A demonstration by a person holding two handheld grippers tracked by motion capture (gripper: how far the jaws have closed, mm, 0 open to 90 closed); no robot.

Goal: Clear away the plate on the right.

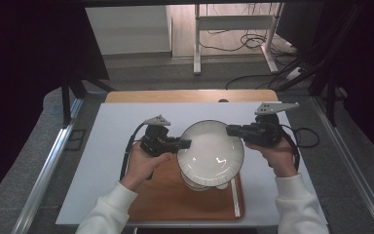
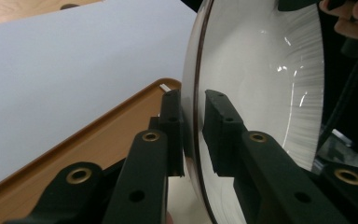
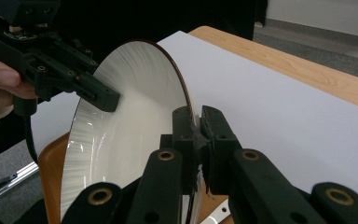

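A white plate point(image 1: 212, 148) with a thin dark rim hangs tilted above a wooden tray point(image 1: 160, 195), held from both sides. My left gripper point(image 1: 187, 144) is shut on its left rim; in the left gripper view the rim point(image 2: 196, 70) runs between the two pads point(image 2: 193, 126). On the opposite edge my right gripper point(image 1: 230, 130) is shut, its jaws point(image 3: 196, 126) clamping the rim of the plate point(image 3: 130, 116). The left gripper point(image 3: 102, 98) also shows across the plate in the right gripper view. Under the plate another white dish point(image 1: 202, 184) rests on the tray.
The tray lies on a white mat point(image 1: 117, 131) over a wooden table point(image 1: 190, 96). A thin white strip point(image 1: 235, 197) lies along the tray's right side. Metal rails flank the table, and desk legs with cables stand on the floor beyond.
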